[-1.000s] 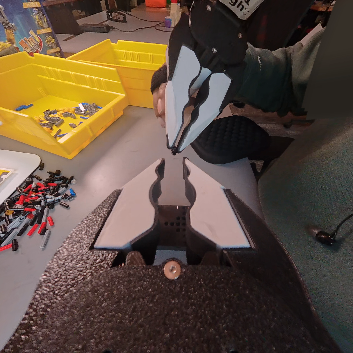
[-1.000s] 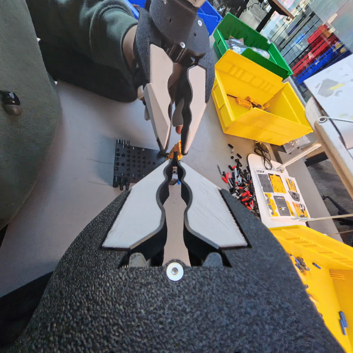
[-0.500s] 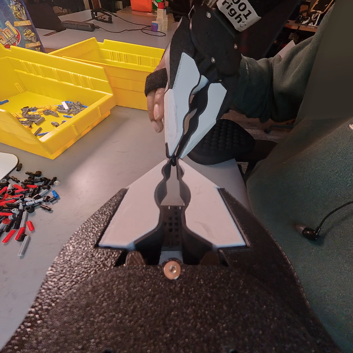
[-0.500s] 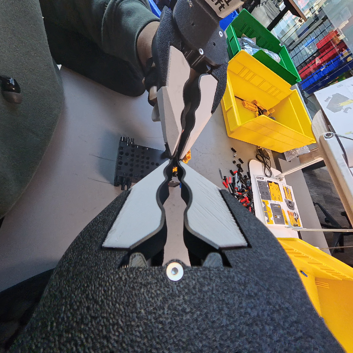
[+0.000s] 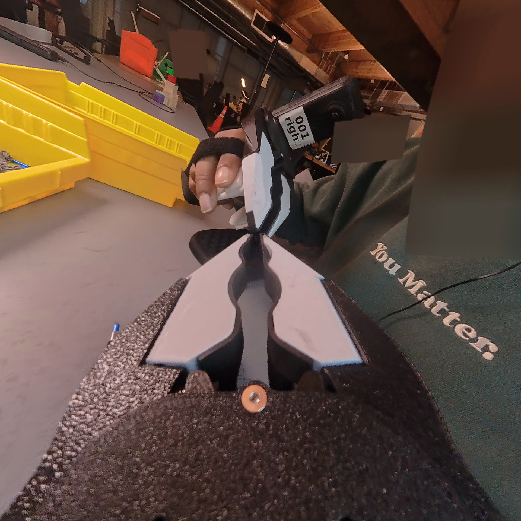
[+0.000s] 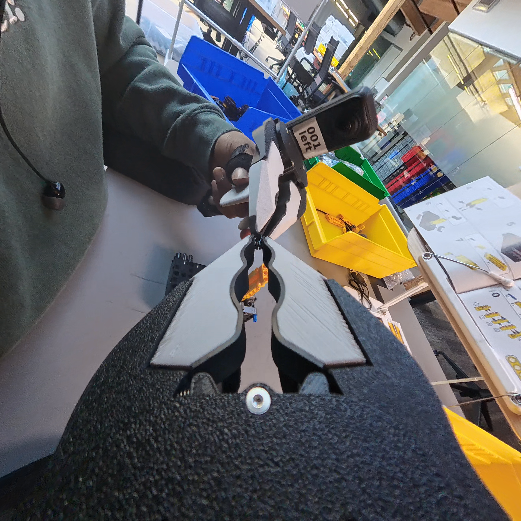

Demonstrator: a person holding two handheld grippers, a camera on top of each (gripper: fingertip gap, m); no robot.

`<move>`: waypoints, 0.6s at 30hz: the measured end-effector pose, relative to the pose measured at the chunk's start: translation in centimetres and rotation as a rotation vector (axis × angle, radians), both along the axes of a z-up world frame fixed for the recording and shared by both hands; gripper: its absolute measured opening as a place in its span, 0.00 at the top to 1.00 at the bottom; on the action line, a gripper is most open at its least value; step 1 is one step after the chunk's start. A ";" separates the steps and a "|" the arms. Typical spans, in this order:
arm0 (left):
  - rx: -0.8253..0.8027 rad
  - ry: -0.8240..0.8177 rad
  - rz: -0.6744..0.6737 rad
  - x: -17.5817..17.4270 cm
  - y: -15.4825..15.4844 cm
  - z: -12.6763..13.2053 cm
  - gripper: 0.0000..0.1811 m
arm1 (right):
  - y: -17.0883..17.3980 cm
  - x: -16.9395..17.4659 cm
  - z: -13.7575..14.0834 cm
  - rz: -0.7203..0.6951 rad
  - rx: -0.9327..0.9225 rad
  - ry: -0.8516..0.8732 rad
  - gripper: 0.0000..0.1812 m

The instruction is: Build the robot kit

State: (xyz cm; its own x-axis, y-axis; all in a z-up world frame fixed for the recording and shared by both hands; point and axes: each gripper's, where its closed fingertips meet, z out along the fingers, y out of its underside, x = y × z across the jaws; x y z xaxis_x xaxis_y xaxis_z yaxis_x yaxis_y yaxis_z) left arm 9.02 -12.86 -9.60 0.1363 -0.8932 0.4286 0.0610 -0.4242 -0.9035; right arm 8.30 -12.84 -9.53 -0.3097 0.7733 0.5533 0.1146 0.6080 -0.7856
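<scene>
Both tools lifted from the table (tips now meeting), left tool (image 5: pixel 256 239) closed.

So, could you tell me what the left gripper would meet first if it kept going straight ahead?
The right gripper: its tips already meet the left gripper tip to tip over a small dark peg.

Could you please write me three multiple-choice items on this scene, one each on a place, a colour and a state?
1. Where do the two grippers meet?
A. inside a yellow bin
B. tip to tip above the table
C. on the manual

2. What colour is the bin behind the green bin?
A. red
B. blue
C. white

3. How is the right gripper?
A. wide open
B. shut on a small black pin
C. lying on the table

Key: B, the left gripper and right gripper touch tips above the table; B, the bin beyond the green bin is blue; B, its fingers pinch the pin.
</scene>
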 end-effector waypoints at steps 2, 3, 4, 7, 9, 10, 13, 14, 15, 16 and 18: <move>-0.042 -0.037 -0.030 0.1 -0.2 0.2 0.98 | -0.2 0.0 0.1 0.007 0.013 0.004 0.97; -0.062 -0.053 -0.044 0.1 -0.3 0.3 0.98 | -0.3 0.0 0.1 0.011 0.020 0.006 0.97; -0.083 -0.070 -0.055 0.1 -0.4 0.3 0.98 | -0.4 0.0 0.2 0.012 0.029 0.007 0.97; -0.135 -0.117 -0.084 0.1 -0.5 0.6 0.98 | -0.5 0.0 0.3 0.020 0.050 0.007 0.96; -0.153 -0.130 -0.095 0.1 -0.6 0.6 0.98 | -0.5 0.0 0.4 0.020 0.062 0.010 0.97; -0.159 -0.136 -0.099 0.1 -0.6 0.7 0.98 | -0.5 0.0 0.4 0.019 0.068 0.014 0.97; -0.178 -0.149 -0.105 0.1 -0.6 0.7 0.97 | -0.4 -0.1 0.4 0.015 0.083 0.020 0.97; -0.184 -0.154 -0.104 0.0 -0.5 0.7 0.98 | -0.4 -0.1 0.4 0.011 0.085 0.022 0.98; -0.185 -0.153 -0.097 0.0 -0.4 0.6 0.98 | -0.2 -0.2 0.4 0.006 0.077 0.022 0.98; -0.171 -0.138 -0.079 -0.1 -0.1 0.5 0.98 | 0.0 -0.2 0.3 -0.004 0.058 0.020 0.98; -0.076 -0.034 -0.008 -0.4 0.5 -0.2 0.97 | 0.5 -0.4 -0.3 -0.015 -0.011 0.002 0.98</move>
